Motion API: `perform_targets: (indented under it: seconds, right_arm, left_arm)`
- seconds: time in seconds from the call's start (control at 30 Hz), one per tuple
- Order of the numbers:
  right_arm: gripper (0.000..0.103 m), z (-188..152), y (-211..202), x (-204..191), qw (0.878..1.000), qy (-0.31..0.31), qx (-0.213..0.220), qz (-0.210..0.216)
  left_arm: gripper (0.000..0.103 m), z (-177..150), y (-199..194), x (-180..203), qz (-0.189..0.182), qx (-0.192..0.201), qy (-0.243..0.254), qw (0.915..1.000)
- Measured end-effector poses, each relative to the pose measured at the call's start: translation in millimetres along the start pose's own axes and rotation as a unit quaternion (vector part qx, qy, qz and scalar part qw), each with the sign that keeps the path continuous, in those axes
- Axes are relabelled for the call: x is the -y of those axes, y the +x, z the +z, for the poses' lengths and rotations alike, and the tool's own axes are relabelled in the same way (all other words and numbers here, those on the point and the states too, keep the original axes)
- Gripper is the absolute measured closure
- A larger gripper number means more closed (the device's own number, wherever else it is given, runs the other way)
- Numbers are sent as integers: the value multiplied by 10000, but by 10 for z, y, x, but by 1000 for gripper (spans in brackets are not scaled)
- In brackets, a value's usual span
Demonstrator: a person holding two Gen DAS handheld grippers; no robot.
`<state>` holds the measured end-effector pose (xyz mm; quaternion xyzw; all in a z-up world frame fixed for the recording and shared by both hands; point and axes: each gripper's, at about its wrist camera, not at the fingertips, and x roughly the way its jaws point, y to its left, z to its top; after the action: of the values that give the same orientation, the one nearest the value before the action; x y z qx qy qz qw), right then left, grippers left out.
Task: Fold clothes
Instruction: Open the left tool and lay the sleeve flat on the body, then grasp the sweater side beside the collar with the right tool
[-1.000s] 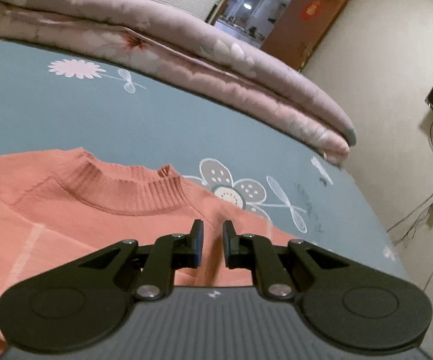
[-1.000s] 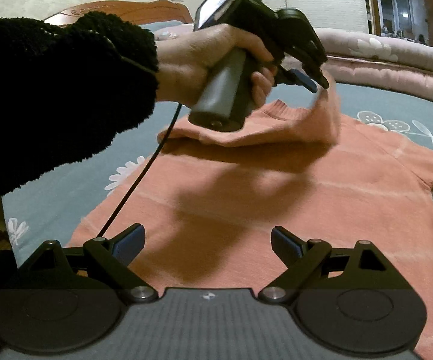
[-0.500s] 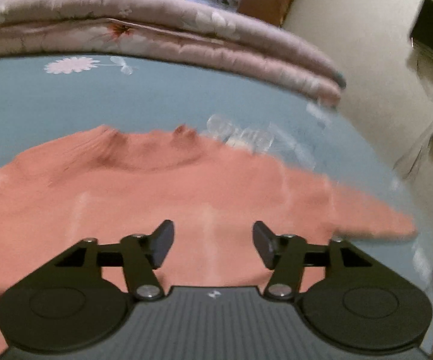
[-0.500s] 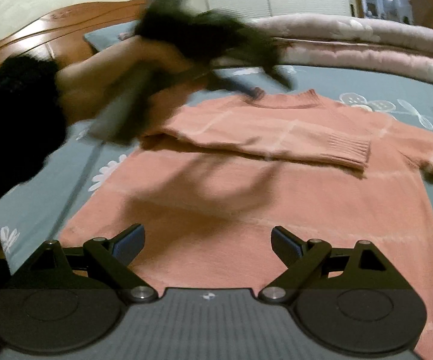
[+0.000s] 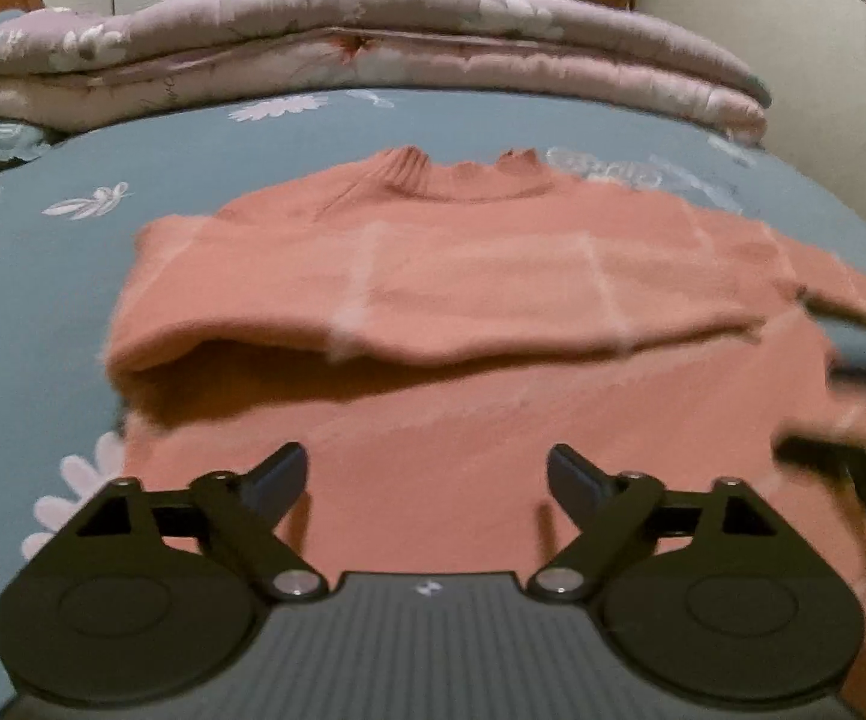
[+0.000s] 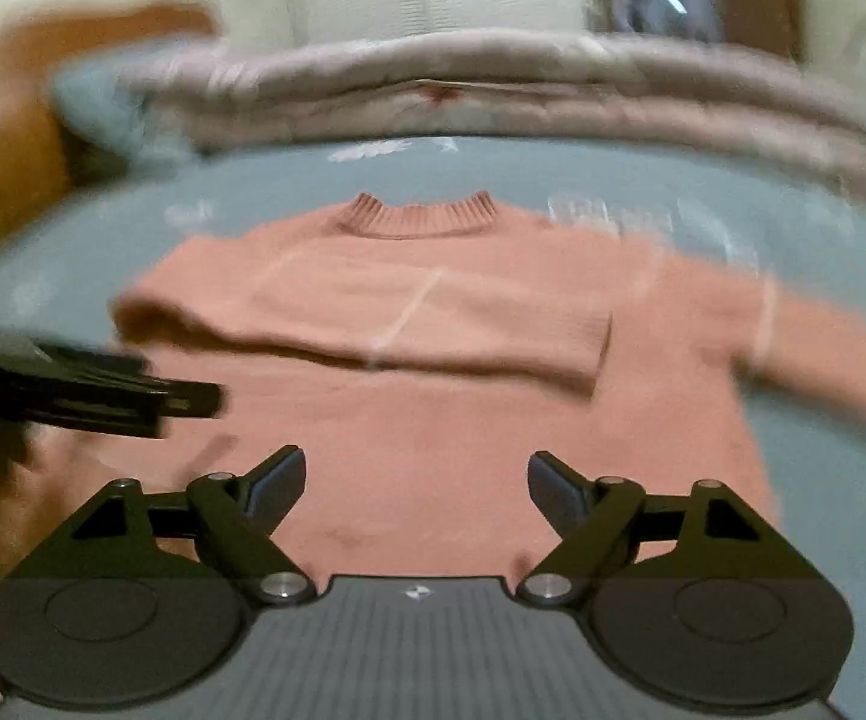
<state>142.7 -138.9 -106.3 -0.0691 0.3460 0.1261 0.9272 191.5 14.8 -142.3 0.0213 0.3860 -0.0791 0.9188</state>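
- Landmark: salmon-pink sweater (image 5: 493,420), lying flat on the blue flowered bedsheet (image 5: 30,276), collar (image 5: 463,177) on its far side, toward the folded pink quilt (image 5: 372,54).
- One sleeve (image 5: 433,294) is folded across the sweater's chest, cuff (image 6: 598,354) ending short of the opposite shoulder; the other sleeve (image 6: 823,354) lies spread out past the body, onto the sheet.
- Left gripper (image 5: 426,480) hangs over the sweater's lower body, jaws spread and opening, nothing between them.
- Right gripper (image 6: 414,483) also over the lower body, near the hem, jaws wide but closing; only flat knit below, no cloth pinched.
- Each gripper shows as a dark blur at the edge of the other's view, beside the sweater's lower half.
- Step in hand, as I judge it: first sleeve fold done and let go, hands repositioning for the next fold.
- Next move likely calls for the spread sleeve: go to its cuff end, pinch one layer cleanly, lift and carry it across the chest over the folded sleeve.
- Watch for: knit is soft and grabby, so a low drag could pull the first fold out of line.
- Both views are motion-blurred; fine edge detail is hard to read.
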Motion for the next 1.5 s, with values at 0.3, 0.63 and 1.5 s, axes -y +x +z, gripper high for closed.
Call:
perform_targets:
  seconds: [0.3,0.63,1.5]
  right_arm:
    - [51,378,565,-318,9732,-2263,-288,-299]
    - [51,424,863,-361,9433,-3220,-594,-543]
    - [58,1195,1430,382,9520,-2631,-1345,803]
  left_arm:
    - [11,-129,50,-187,78,-11,-125,9999]
    - [9,193,116,-509,-292,-16,-496,9983]
    - [5,126,249,-330,-528,-170,-355,9978]
